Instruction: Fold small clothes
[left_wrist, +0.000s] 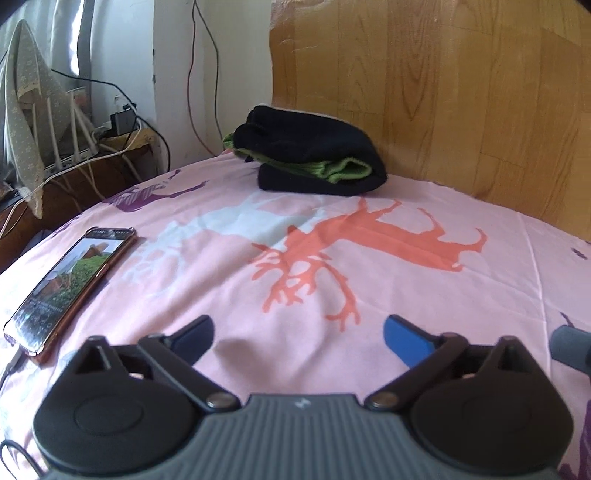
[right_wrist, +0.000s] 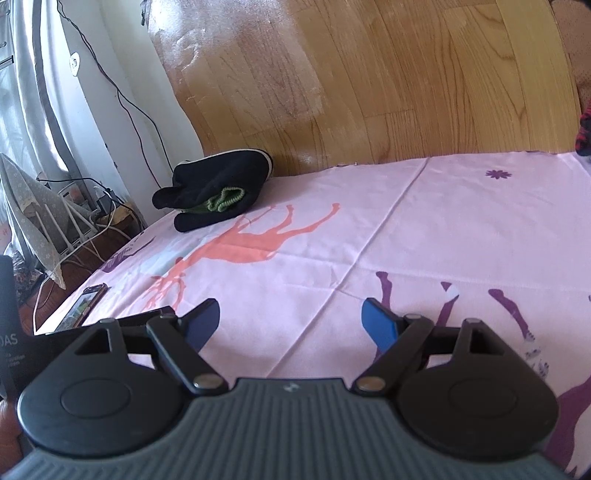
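STATE: left tool (left_wrist: 299, 334) and right tool (right_wrist: 291, 319) both spread wide, holding nothing | ITEM: folded black-and-green garment (left_wrist: 314, 155) rests far across the pink sheet (left_wrist: 406, 295), against the wooden headboard (left_wrist: 443, 92) | STEP: reach for the next piece (none visible nearby), staying clear of the phone (left_wrist: 70, 284).

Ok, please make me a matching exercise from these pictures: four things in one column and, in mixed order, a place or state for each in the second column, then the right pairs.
Things:
1. folded black and green clothes
2. phone
3. left gripper
4. orange deer print

Places or states:
A. lying flat near the left edge of the sheet, screen lit
B. jaws wide apart, nothing between them
C. stacked at the far end, by the wooden headboard
D. printed on the pink sheet, mid-bed

Pairs: 1-C, 2-A, 3-B, 4-D
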